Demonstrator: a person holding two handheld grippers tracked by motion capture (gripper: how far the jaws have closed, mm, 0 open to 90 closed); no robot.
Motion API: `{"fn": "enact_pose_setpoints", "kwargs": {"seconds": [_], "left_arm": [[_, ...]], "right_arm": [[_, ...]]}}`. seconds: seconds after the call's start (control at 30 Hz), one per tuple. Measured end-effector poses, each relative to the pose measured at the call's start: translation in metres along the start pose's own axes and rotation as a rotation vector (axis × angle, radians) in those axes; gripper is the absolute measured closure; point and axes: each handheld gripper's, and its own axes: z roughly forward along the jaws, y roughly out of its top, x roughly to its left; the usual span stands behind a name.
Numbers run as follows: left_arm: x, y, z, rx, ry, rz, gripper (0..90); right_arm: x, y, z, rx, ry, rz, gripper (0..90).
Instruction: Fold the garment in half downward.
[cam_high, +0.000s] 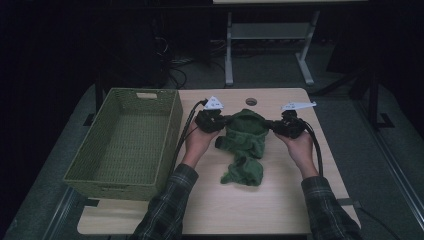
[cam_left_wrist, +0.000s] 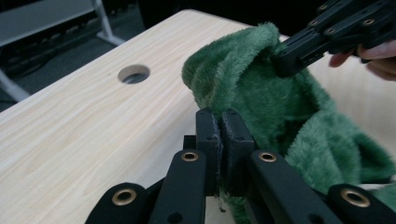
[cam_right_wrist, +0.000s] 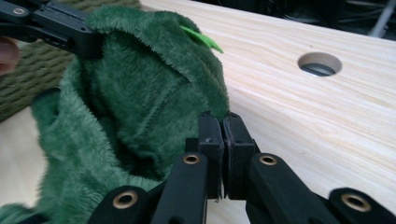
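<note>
A fluffy green cloth (cam_high: 245, 142) hangs between my two grippers over the wooden table (cam_high: 240, 210), its lower end bunched on the tabletop. My left gripper (cam_high: 223, 121) is shut on the cloth's left edge, and my right gripper (cam_high: 270, 125) is shut on its right edge. In the left gripper view the jaws (cam_left_wrist: 221, 122) pinch the green cloth (cam_left_wrist: 271, 102), with the other gripper (cam_left_wrist: 327, 35) clamped on its far edge. From the right gripper view the jaws (cam_right_wrist: 223, 127) nip the cloth (cam_right_wrist: 140, 93), which bears a light green tag (cam_right_wrist: 203, 39), while the left gripper (cam_right_wrist: 51, 25) grips the far side.
A green woven basket (cam_high: 125, 142) stands on the left side of the table, beside the left hand. A round cable hole (cam_high: 251, 101) sits near the table's far edge. Desk legs and cables lie on the dark floor beyond.
</note>
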Motion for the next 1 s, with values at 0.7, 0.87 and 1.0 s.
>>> {"fn": "enact_pose_setpoints", "kwargs": {"seconds": [0.7, 0.87, 1.0], "left_arm": [[-0.056, -0.036, -0.038, -0.108, -0.074, 0.125, 86.3], [-0.069, -0.044, -0.043, -0.111, -0.101, 0.148, 86.3], [-0.078, -0.051, -0.046, -0.089, -0.115, 0.172, 86.2]], "right_arm": [[0.043, -0.036, -0.043, -0.064, 0.102, -0.157, 86.8], [0.05, -0.047, -0.053, -0.057, 0.124, -0.168, 86.7], [0.059, -0.055, -0.059, -0.047, 0.146, -0.188, 86.7]]}}
